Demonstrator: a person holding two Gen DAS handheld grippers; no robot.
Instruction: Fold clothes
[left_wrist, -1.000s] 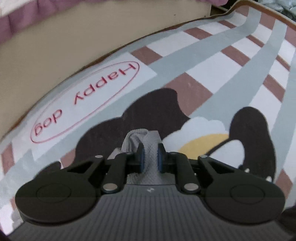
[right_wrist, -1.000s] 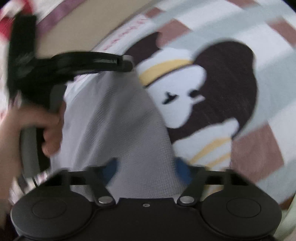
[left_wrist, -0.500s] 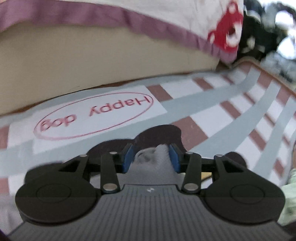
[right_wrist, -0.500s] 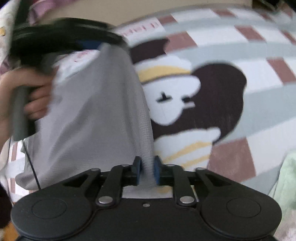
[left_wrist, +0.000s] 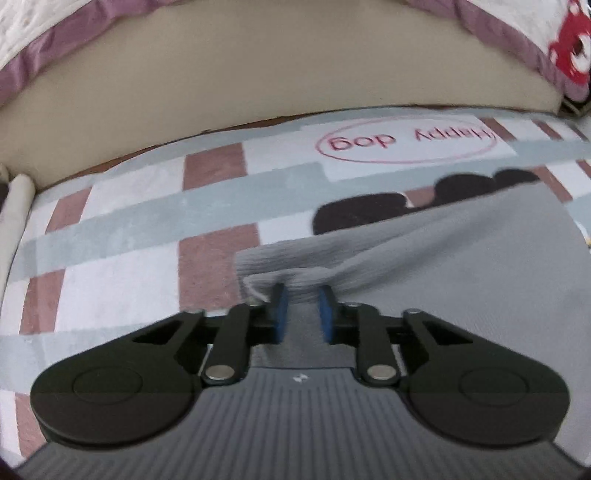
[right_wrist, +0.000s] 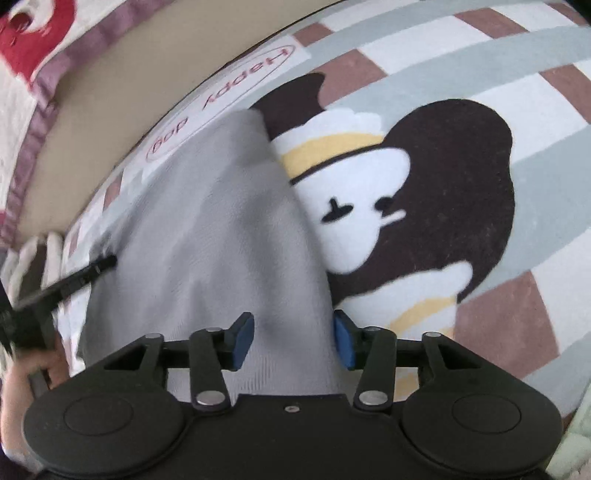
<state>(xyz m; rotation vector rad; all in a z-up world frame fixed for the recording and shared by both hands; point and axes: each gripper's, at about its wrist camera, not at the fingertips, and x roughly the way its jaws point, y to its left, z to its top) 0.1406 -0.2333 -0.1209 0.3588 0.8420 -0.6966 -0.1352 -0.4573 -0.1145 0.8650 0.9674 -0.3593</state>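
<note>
A grey knit garment lies spread on a rug printed with a cartoon dog. My right gripper stands open over the garment's near end; the cloth runs between its blue pads without being pinched. My left gripper is shut on the ribbed hem of the same garment, the fabric pulled into folds at the pads. In the right wrist view, the left gripper's black fingers reach the garment's left edge, held by a person's hand.
The rug bears a "Happy dog" oval label. Along its far edge runs a beige bed side under a purple-trimmed cover. A pale green cloth lies at the rug's near right.
The right gripper has let go of the garment and opened wide. The garment has come down from hanging to lying flat. The left gripper opened, shifted left, and closed again on the hem.
</note>
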